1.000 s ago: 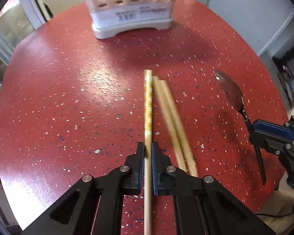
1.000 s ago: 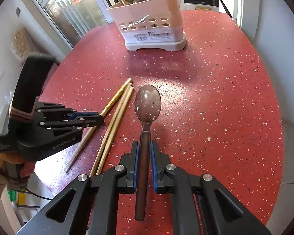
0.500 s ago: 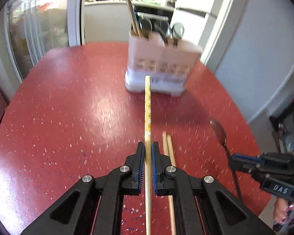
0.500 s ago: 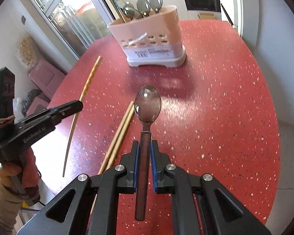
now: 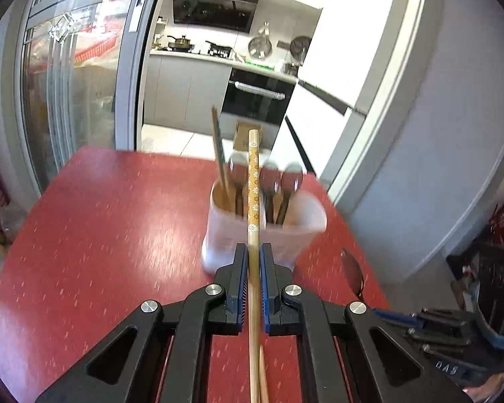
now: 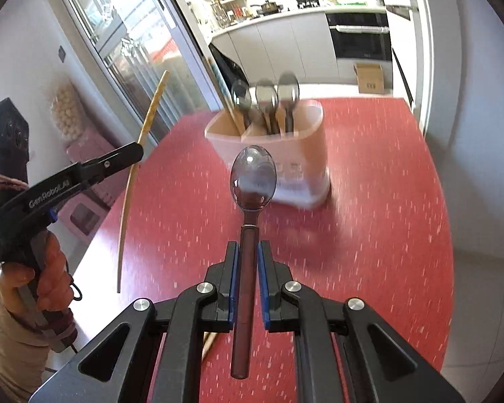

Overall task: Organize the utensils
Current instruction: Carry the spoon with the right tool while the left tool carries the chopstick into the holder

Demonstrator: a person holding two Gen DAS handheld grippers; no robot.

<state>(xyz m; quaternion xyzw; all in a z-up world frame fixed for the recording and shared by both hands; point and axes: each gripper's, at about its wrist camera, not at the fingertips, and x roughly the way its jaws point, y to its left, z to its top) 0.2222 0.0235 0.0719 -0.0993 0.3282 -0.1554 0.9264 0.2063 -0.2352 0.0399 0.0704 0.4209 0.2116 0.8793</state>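
My left gripper [image 5: 253,258] is shut on a yellow flower-patterned chopstick [image 5: 253,181], held in the air and pointing at the white utensil holder [image 5: 225,235]. In the right wrist view the same gripper [image 6: 136,154] holds that chopstick [image 6: 151,114] tilted up at the left. My right gripper [image 6: 248,252] is shut on the dark handle of a metal spoon [image 6: 253,178], lifted in front of the holder [image 6: 305,141]. The holder has several spoons and a chopstick standing in it. The right gripper [image 5: 379,312] and its spoon's bowl [image 5: 351,270] show low right in the left wrist view.
The round red speckled table [image 6: 386,235] carries the holder near its far edge. Plain wooden chopsticks [image 5: 263,379] lie on it under my left gripper, also seen as chopsticks [image 6: 208,346] near the front edge. A hand [image 6: 47,275] grips the left tool. Glass doors and a kitchen lie beyond.
Both grippers have risen and tipped up toward the holder. The patterned chopstick came off the table, leaving the plain chopsticks behind. The spoon rose with the right gripper.
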